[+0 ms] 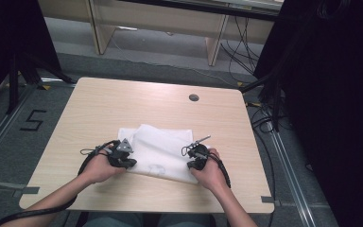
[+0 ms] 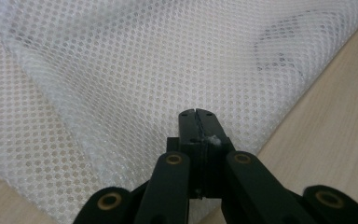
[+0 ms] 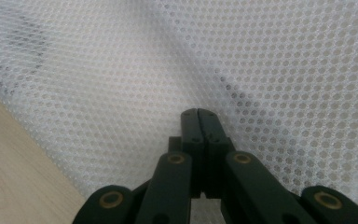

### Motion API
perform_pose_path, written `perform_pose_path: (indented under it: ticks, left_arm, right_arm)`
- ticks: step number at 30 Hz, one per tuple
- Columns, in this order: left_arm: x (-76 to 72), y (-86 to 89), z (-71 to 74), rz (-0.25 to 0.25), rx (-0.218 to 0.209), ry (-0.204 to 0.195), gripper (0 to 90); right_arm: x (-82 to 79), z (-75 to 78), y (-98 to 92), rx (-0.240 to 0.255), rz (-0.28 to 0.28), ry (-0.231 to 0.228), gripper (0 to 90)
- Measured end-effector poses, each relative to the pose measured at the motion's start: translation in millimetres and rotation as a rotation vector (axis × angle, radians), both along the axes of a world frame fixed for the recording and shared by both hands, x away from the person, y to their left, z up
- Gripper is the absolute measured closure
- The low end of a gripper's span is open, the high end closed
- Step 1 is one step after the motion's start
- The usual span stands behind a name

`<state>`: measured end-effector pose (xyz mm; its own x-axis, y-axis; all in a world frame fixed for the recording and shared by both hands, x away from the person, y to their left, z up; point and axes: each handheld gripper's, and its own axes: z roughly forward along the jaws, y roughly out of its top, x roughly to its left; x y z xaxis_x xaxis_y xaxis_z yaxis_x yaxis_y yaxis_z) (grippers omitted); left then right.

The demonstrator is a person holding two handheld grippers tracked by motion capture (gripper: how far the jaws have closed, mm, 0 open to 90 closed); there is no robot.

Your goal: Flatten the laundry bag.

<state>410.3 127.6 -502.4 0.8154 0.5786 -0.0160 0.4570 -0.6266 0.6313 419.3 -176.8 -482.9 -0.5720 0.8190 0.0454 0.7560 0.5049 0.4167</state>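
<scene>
Left gripper view looked along jaws pressed together at the near edge of a white mesh cloth (image 2: 135, 70); a wisp of mesh showed between the tips of the left gripper (image 2: 199, 113), so it seemed to be pinching that edge, though how much fabric it held could not be told. The right gripper (image 3: 199, 112) likewise had its jaws closed flat against each other over the mesh, and whether any cloth was caught between them could not be told from that angle. From the high view, both hands sat at the near side of the table (image 1: 99, 104), one at each near corner of the cloth, which lay partly folded near the table's middle with a faint dark print close to its front edge. Judging by this, the step in hand was taking hold of the two near corners to fold or spread the cloth; the next move would call for lifting both corners together and evenly, so the limp mesh did not slip or bunch. Farther off, the high view alone gave the round grommet (image 1: 194, 98) near the table's far edge and the floor beyond.
</scene>
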Motion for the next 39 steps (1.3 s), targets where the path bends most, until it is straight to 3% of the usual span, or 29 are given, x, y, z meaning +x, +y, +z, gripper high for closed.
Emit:
perform_pose_path:
  ticks: [10,11,15,18,21,23,24,28,31,34,35,38,39]
  left_arm:
    - [2.8,0.0,0.2,-0.002,0.012,-0.019,89.2]
    - [3.1,-1.0,-0.2,0.01,0.004,-0.01,89.2]
    - [5.6,-1.9,0.4,0.006,0.013,-0.021,89.0]
    - [5.2,-1.8,1.3,0.007,0.009,-0.027,86.6]
    - [4.6,-3.4,2.9,0.016,-0.037,-0.029,81.1]
    - [3.6,-4.5,5.9,0.008,-0.046,-0.041,79.9]
    - [2.7,-6.3,6.2,0.013,-0.057,-0.045,78.5]
    - [-4.1,-12.8,10.3,-0.019,-0.071,-0.063,72.7]
    - [-6.9,-17.7,11.1,-0.05,-0.098,-0.07,64.5]
    - [-8.3,-23.2,11.5,-0.093,-0.094,-0.085,63.1]
    - [-10.0,-26.5,10.5,-0.1,-0.106,-0.074,62.3]
    - [-11.1,-32.9,9.3,-0.14,-0.099,-0.076,60.3]
    - [-11.9,-35.4,8.3,-0.131,-0.106,-0.071,59.8]
  right_arm:
    - [2.5,0.9,1.0,-0.001,-0.023,0.011,90.0]
    - [4.8,-0.4,0.5,-0.004,-0.015,-0.012,90.0]
    - [6.2,-0.8,-0.5,0.006,-0.012,-0.014,90.0]
    - [5.7,1.7,-0.2,0.02,-0.011,-0.002,82.3]
    - [5.7,11.0,0.8,0.045,-0.005,-0.038,77.4]
    - [8.3,20.2,1.1,0.056,-0.01,-0.058,75.2]
    - [12.4,23.4,-0.6,0.05,0.007,-0.091,73.9]
    - [29.0,30.9,-3.2,0.036,-0.03,-0.117,68.2]
    - [49.5,30.2,-6.7,0.022,-0.055,-0.156,58.6]
    - [58.5,28.6,-8.1,-0.001,-0.059,-0.159,54.0]
    - [62.2,27.6,-8.6,-0.006,-0.052,-0.176,53.2]
    - [71.4,25.1,-8.0,-0.015,-0.051,-0.166,50.7]
    - [76.9,22.7,-7.5,-0.019,-0.026,-0.182,49.5]
